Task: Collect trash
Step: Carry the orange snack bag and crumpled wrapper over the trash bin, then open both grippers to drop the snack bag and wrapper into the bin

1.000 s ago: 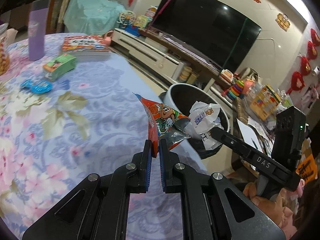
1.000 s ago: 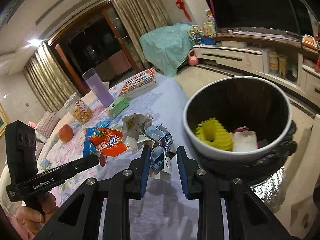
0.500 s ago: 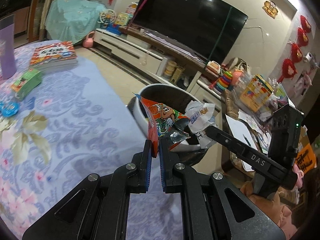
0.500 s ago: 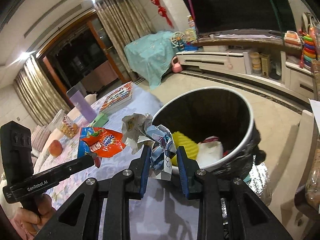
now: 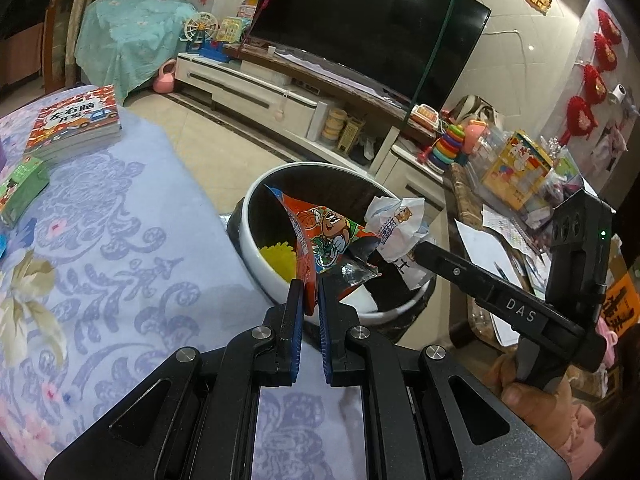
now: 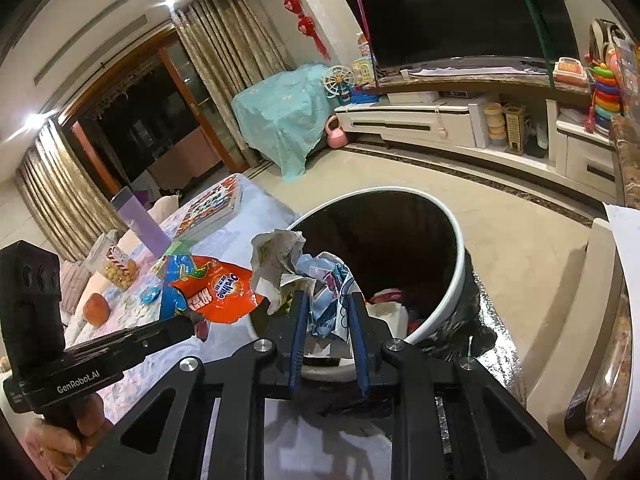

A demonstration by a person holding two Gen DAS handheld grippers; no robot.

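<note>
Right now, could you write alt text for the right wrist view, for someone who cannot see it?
The right gripper clamps a crumpled white and blue paper wrapper over a white-rimmed black trash bin. Left of it, the left gripper holds an orange and blue snack bag beside a floral-clothed table.

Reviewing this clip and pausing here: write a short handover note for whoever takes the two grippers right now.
Left gripper: shut on the orange snack wrapper, held over the trash bin.
Right gripper: jaws have just been closing on the crumpled paper wad, also over the bin.
Done: both pieces carried to the bin; it already holds some trash.
Left: open both grippers to drop them, then check the table for more.
</note>
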